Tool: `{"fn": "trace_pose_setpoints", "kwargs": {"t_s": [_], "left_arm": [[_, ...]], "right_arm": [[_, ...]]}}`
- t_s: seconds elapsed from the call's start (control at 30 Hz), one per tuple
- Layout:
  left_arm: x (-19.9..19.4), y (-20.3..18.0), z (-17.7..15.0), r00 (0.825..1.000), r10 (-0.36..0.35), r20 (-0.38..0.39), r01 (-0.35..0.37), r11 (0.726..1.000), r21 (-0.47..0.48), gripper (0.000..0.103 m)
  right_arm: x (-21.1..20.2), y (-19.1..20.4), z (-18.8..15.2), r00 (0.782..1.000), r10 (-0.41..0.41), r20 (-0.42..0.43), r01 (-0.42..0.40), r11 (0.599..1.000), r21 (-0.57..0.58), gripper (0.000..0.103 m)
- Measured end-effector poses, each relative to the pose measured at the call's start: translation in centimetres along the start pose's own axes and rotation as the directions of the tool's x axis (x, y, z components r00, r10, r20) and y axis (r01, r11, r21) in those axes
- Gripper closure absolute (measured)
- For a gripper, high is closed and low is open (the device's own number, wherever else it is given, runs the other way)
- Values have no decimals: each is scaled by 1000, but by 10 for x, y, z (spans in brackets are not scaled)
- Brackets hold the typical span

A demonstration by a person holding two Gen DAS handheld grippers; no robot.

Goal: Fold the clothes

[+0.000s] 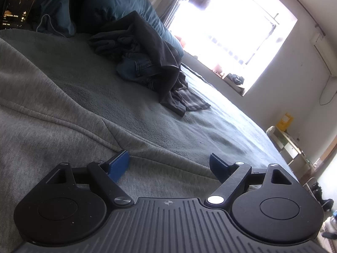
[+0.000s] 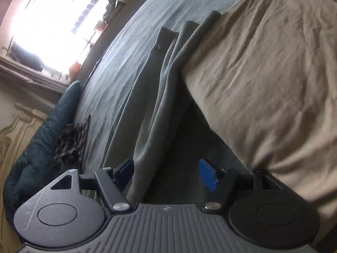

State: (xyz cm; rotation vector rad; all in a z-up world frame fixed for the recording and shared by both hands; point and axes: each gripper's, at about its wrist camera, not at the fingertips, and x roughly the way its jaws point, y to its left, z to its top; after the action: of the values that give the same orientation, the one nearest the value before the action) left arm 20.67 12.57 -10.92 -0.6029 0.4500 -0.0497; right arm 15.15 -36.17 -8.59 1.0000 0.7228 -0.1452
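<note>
**Two grippers, jaws apart, over laundry on a bed**

The left gripper (image 1: pixel 169 164) sits low over a grey hoodie (image 1: pixel 42 113) spread across the near left of the bed (image 1: pixel 210 130); its two blue pads (image 1: pixel 118 164) stand wide apart, with only a ridge of that cloth between them and nothing pinched; farther off lies one dark heap (image 1: pixel 147 63) of clothes, denim and plaid showing in it, with teal bedding (image 1: pixel 118 2) behind and one lit phone (image 1: pixel 19 2) at far left. The right gripper (image 2: pixel 169 175) also has its two pads (image 2: pixel 207 177) spread, gripping nothing; only its view shows one tan garment (image 2: pixel 263 73) at right, one olive garment (image 2: pixel 151 97) lying in long folds just beside it, and one patterned cloth (image 2: pixel 71 141) at left; each view shows one bright window (image 1: pixel 227 27).
</note>
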Motion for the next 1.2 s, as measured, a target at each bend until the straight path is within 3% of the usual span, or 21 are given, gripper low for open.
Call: {"fn": "trace_pose_setpoints", "kwargs": {"t_s": [0.4, 0.63, 0.7, 0.77, 0.83, 1.0, 1.1, 1.2], "left_arm": [[0, 2, 1, 1000, -14, -3, 13, 1000, -22, 17], [0, 3, 2, 1000, -20, -2, 20, 999, -29, 17], [0, 3, 2, 1000, -22, -3, 22, 999, -31, 17], [0, 4, 2, 1000, -25, -3, 25, 999, -36, 17], [0, 5, 3, 1000, -28, -3, 28, 999, -41, 17], [0, 5, 3, 1000, -27, -4, 27, 999, -43, 17], [0, 6, 4, 1000, -30, -5, 30, 998, -47, 17], [-1, 7, 4, 999, -34, -8, 34, 998, -48, 17]], "right_arm": [[90, 12, 27, 979, 11, 204, -48, 983, 176, 28], [117, 6, 42, 928, 45, 369, -135, 966, 221, 32], [123, 4, 47, 925, 64, 375, -161, 958, 236, 46], [129, 3, 52, 928, 145, 343, -239, 939, 249, 77], [130, 9, 57, 924, 185, 334, -269, 937, 224, 78], [131, 26, 80, 947, 136, 291, -183, 973, 141, 82], [105, 53, 83, 946, 134, 294, -133, 991, -23, 87], [49, 77, 74, 926, 166, 339, -118, 980, -158, 88]]}}
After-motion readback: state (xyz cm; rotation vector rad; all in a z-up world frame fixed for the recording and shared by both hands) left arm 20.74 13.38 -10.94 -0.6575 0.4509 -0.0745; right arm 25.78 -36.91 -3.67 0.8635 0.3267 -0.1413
